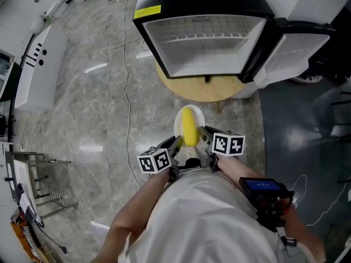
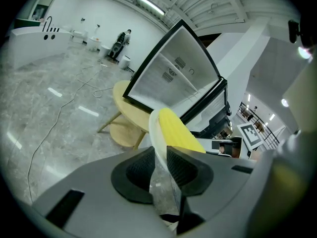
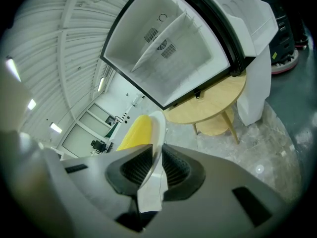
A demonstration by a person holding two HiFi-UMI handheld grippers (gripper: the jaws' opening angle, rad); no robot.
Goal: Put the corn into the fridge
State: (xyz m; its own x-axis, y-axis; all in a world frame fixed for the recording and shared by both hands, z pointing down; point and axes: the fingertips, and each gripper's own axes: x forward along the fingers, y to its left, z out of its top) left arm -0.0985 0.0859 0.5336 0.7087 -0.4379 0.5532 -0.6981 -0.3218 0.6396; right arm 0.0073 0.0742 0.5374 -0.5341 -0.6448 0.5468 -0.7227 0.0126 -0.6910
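Lab-like hall: marble floor (image 1: 98,108), trailing cables (image 1: 127,92), fridge (image 1: 203,43) on round table (image 1: 204,90).

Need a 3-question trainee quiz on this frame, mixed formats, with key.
1. True or false: the yellow corn cob lies on the round white plate.
2. Multiple choice: the left gripper and the right gripper are A) both open and empty, B) both clamped on the plate's rim, C) only the right one clamped.
3. Short answer: what material is the round table under the open black mini fridge?
Key: 1 true; 2 B; 3 wood.
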